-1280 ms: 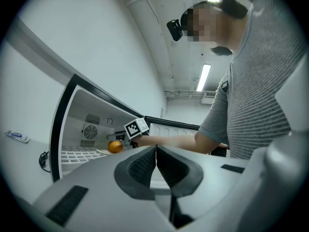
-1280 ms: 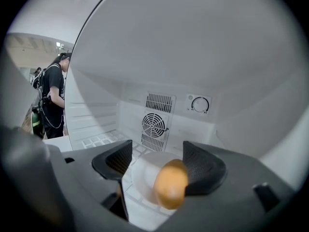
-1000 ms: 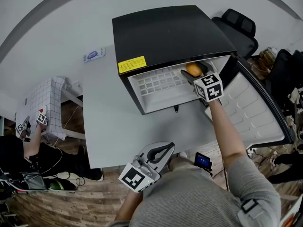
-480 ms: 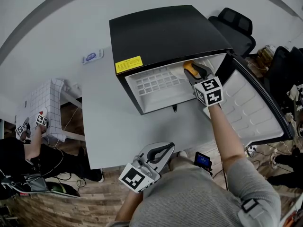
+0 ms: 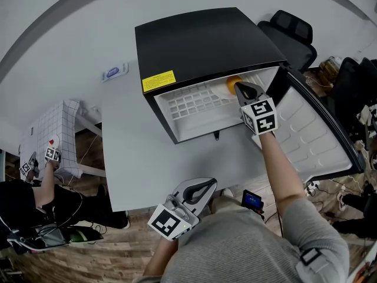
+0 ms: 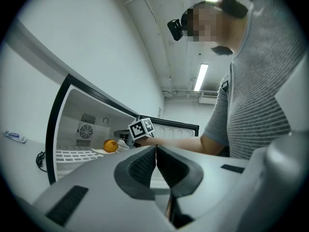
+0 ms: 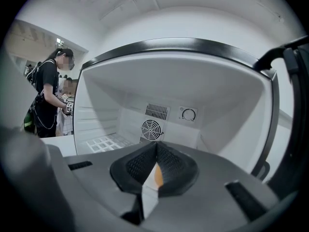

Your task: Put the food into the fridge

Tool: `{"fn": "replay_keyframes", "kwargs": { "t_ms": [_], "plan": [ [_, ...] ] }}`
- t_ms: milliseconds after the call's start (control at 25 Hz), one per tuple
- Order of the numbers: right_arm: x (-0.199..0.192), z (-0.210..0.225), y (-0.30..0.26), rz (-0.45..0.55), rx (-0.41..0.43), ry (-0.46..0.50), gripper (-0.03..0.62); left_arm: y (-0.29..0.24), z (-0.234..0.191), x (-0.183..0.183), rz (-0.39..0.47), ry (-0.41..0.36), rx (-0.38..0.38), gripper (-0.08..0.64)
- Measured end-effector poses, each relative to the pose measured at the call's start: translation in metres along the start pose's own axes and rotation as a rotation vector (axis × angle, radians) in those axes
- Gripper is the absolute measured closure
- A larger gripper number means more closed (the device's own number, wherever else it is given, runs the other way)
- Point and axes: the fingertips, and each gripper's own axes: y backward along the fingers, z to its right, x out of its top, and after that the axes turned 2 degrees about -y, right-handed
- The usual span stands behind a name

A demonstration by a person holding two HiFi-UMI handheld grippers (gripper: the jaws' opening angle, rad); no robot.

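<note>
orange (image 5: 232, 82) on a white plate (image 6: 99, 151) inside the open fridge (image 5: 200, 40), on its shelf. right gripper (image 5: 241, 88) just beside it, pinched together. left gripper (image 5: 209, 184) low past the tabletop (image 5: 135, 152) edge, closed, empty.

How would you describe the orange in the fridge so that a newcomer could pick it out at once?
Find the black mini fridge standing open on the grey table. On its white wire shelf, toward the right end, lies an orange on a pale plate. It is the only round, brightly coloured thing in the white interior.
</note>
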Motion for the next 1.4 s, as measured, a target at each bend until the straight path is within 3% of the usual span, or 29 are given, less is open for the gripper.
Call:
{"fn": "replay_keyframes", "kwargs": {
  "t_ms": [1400],
  "plan": [
    [-0.005,-0.018,0.084,0.068,-0.007,-0.112,0.58,0.0,0.006,-0.002,-0.01,-0.028,-0.015,0.548]
  ]
}}
